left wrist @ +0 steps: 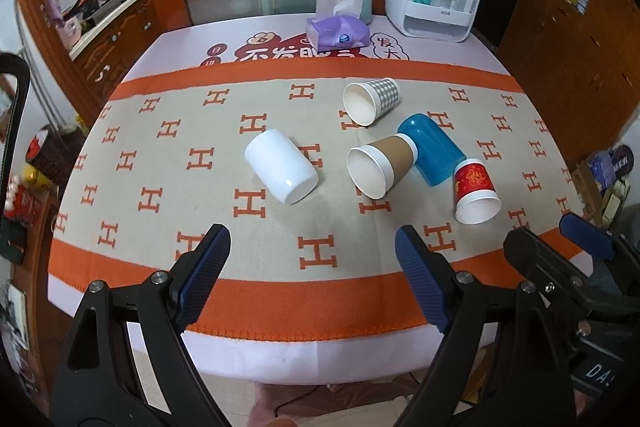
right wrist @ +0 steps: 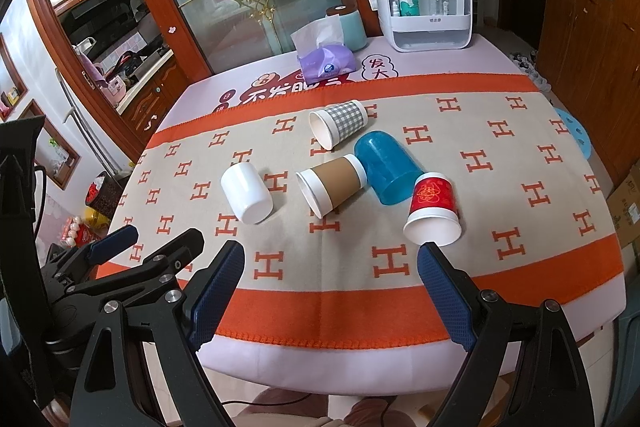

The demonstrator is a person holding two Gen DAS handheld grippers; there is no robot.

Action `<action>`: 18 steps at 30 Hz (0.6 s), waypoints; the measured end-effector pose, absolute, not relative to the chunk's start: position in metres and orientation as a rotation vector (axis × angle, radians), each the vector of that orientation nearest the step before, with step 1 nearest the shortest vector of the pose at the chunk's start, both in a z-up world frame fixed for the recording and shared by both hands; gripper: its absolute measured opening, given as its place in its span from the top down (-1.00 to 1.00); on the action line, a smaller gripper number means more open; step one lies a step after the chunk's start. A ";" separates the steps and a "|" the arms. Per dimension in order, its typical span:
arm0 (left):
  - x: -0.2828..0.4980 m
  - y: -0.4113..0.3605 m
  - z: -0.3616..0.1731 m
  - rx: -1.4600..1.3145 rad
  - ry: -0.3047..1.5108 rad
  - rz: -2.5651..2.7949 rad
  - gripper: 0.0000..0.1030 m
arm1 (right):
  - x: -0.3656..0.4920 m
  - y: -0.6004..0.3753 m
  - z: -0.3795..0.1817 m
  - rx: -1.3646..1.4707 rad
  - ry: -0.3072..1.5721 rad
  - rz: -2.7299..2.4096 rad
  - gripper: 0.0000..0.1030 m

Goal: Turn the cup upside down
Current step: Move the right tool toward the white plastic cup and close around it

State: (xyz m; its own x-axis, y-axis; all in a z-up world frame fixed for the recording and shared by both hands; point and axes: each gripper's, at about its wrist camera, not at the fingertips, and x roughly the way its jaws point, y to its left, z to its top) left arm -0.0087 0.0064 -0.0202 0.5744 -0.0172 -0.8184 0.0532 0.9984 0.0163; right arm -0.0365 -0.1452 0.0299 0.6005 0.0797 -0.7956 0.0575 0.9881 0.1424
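Black left claw [left wrist: 312, 247] open, hovering, empty

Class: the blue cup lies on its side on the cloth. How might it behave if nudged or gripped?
The blue cup lies sideways, so it probably rolls. The brown cup touching it may block one way. Its glossy plastic looks stiff, perhaps slippery.

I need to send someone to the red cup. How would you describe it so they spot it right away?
Start from the orange-bordered cloth with H letters covering the table, and find the cluster of cups lying on their sides. The red cup is the one nearest the front edge on the right, touching the blue plastic tumbler. Only it has a red wall with a gold pattern.
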 end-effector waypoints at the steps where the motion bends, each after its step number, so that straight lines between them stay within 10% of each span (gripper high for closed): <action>1: -0.007 0.006 -0.019 0.058 0.955 -0.039 -0.61 | -0.036 -0.145 0.030 0.159 0.928 0.013 -0.73; 18: 0.063 0.061 -0.017 0.180 1.061 -0.060 -0.61 | 0.025 -0.122 0.005 0.178 0.989 0.042 -0.74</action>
